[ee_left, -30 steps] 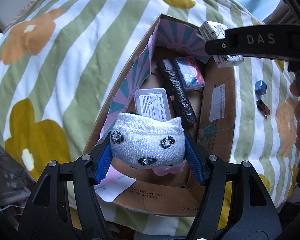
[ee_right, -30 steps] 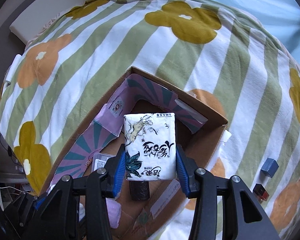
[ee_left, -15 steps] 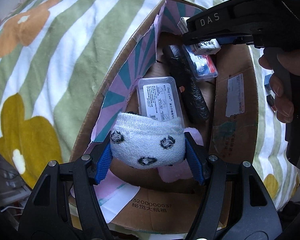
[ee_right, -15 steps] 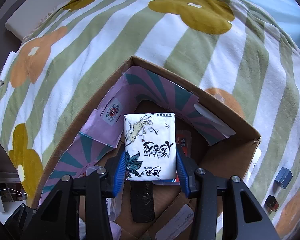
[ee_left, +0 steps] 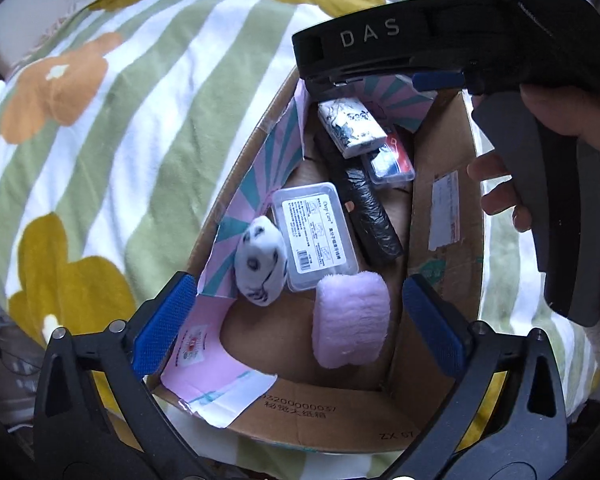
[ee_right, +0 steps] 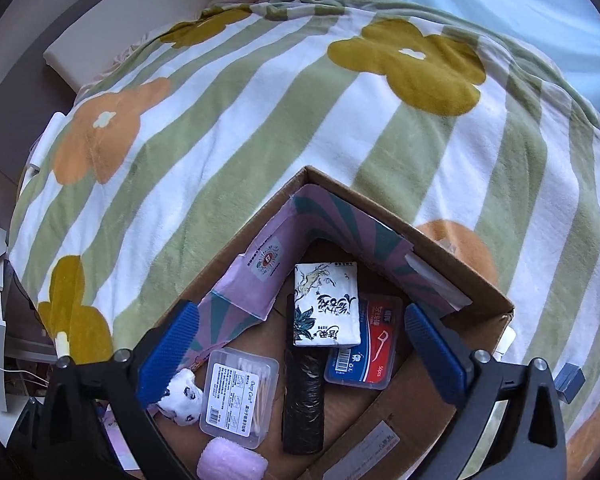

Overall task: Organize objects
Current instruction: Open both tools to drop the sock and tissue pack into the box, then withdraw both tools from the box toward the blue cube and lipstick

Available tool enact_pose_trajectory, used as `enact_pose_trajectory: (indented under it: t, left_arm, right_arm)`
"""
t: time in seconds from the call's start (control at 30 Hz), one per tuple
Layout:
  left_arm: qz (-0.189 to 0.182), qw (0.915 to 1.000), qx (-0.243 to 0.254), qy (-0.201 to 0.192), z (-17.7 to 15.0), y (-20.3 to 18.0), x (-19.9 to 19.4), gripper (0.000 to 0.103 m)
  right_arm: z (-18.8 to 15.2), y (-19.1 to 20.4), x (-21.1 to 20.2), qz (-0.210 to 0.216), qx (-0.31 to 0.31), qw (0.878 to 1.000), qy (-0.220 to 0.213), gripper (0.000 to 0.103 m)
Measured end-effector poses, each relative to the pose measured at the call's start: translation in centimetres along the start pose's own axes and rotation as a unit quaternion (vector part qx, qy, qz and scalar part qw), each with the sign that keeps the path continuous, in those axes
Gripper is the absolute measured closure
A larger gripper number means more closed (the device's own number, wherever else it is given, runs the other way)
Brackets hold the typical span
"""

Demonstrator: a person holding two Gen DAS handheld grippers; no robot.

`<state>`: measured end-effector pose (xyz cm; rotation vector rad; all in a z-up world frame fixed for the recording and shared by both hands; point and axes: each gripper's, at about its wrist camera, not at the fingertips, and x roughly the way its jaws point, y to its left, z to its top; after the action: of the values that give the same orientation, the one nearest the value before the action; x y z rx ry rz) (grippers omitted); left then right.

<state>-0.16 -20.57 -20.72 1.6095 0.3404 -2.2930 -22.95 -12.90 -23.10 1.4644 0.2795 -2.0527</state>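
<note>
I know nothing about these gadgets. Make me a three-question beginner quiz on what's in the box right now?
1. True or false: the left gripper grips the spotted sock.
2. The tissue pack lies partly on: A) the floss pick case B) the pink roll C) the blanket
3. What stands between the cotton swab box and the floss pick case?

Key: 1 false, its jaws are opening, nothing held. 2 A. 3 The black bag roll.

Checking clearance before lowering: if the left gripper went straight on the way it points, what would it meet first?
Likely the pink plush roll in the box, which lies between the opening fingers; depth is unclear.
</note>
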Motion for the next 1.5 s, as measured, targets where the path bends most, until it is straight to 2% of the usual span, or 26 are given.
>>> enact_pose_trajectory:
  t: [0.37, 0.77, 1.03, 1.17, 1.3, 1.5]
  left_arm:
    - [0.004, 1.0000, 0.000, 0.001, -0.5, 0.3, -0.9, 0.000]
    - [0.006, 0.9991, 0.029, -0.030, -0.2, -1.3, -6.6, 0.000]
    - [0.012, 0.9967, 0.058, -0.056, 0.3, -3.4, -11.3, 0.000]
    - [-0.004, 0.9970, 0.058, -0.051, 0.5, -4.7, -12.7, 0.000]
    - [-0.028, 0.9959, 0.054, -0.068, 0.7, -6.6, -14.4, 0.000]
    - [-0.050, 0.9903, 0.095, -0.088, 1.6, -10.9, -16.0, 0.000]
  right_arm:
    - [-0.8, 0.2, -3.2, -0.020, 0.001, 1.000, 0.003, 0.001]
    - [-3.2, -0.4, -13.1, -0.034, 0.021, 0.998, -0.041, 0.001]
    - [-7.3, -2.8, -20.3, -0.057, 0.056, 0.994, -0.069, 0.001]
    - [-10.1, -4.8, -23.4, -0.089, 0.083, 0.989, -0.079, 0.001]
    - [-13.0, -7.1, -26.1, -0.122, 0.130, 0.980, -0.091, 0.001]
    - [-16.9, -10.3, -29.5, -0.171, 0.193, 0.961, -0.100, 0.001]
